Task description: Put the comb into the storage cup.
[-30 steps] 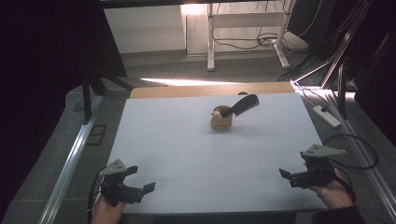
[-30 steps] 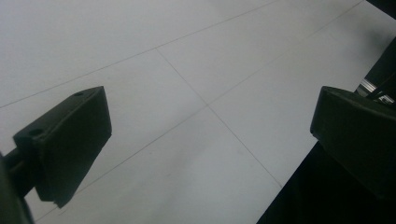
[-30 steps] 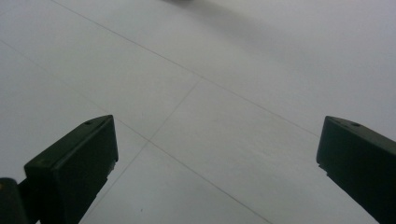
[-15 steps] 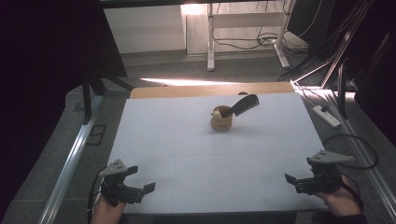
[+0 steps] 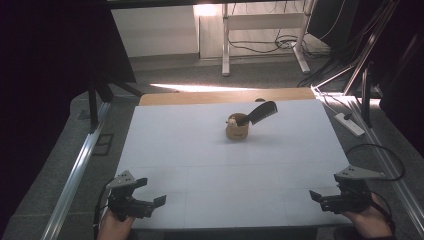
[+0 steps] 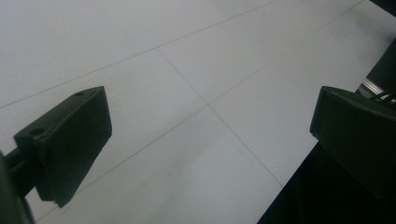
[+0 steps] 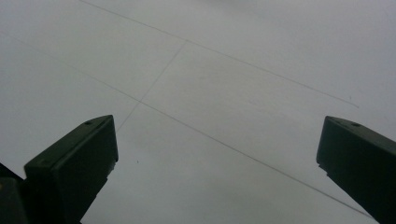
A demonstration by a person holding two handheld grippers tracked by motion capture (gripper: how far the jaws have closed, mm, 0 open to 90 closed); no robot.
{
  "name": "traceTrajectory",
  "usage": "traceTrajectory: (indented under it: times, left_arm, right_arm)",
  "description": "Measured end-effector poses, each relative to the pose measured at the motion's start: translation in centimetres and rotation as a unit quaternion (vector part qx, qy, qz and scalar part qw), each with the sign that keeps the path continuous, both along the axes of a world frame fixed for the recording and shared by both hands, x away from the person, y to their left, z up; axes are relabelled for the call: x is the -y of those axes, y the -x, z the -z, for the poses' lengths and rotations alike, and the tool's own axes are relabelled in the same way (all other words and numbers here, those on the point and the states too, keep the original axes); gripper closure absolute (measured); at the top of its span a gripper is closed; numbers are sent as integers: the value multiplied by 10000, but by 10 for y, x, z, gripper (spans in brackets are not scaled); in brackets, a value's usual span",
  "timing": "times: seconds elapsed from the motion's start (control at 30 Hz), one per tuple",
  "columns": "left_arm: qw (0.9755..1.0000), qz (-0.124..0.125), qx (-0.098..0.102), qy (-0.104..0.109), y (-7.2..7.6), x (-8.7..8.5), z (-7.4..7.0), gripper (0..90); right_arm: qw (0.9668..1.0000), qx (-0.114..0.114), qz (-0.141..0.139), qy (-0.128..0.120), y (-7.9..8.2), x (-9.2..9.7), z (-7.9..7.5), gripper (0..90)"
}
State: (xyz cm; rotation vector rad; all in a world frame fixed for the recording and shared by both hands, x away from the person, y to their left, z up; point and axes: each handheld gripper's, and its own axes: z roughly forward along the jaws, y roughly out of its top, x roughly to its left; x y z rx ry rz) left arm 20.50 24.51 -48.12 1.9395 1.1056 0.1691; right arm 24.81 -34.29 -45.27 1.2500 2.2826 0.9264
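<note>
Wooden cup (image 5: pixel 237 131) far from both grippers (image 5: pixel 142 197) (image 5: pixel 327 199).

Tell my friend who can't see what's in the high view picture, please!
A small tan cup with a black brush-like tool leaning out of it stands on the far part of a white table. At the near edge, a person holds the left gripper and right gripper, both open and holding nothing.

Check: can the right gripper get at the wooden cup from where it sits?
Probably yes. The right gripper is open at the near edge, and bare white table lies between it and the wooden cup.
</note>
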Motion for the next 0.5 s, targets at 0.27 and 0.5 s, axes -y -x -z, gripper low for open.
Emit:
traceTrajectory:
  times: [0.27, 0.5]
  left_arm:
    - [10000, -6, 0, -2, 0, 0, 0, 0]
    - [10000, -12, -7, -15, 0, 0, 0, 0]
  right_arm:
    - [9998, -22, 173, 105, 4, 4, 1, 0]
    - [9993, -96, 313, 188, 4, 5, 2, 0]
